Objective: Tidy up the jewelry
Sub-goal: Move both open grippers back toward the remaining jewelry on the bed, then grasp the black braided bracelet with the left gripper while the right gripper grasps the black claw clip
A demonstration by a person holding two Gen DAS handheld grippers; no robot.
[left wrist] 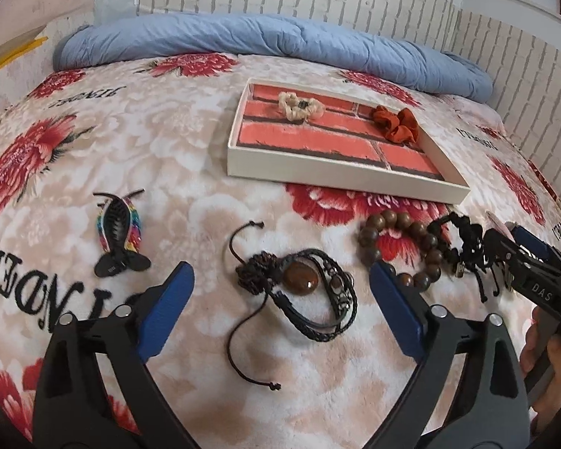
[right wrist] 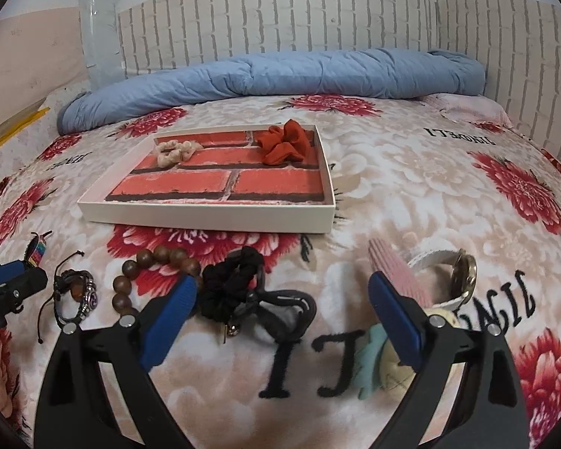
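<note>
Brick-patterned tray (left wrist: 340, 177), blue quilt (left wrist: 265, 41).

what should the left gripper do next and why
Probably lower the left gripper and close on the black cord bracelet: it lies between the open fingers on the blanket, while the tray holds only two scrunchies.

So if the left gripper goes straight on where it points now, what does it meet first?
Most likely the black cord bracelet with the brown stone, lying on the blanket between the open left gripper fingers; depth is unclear.
</note>
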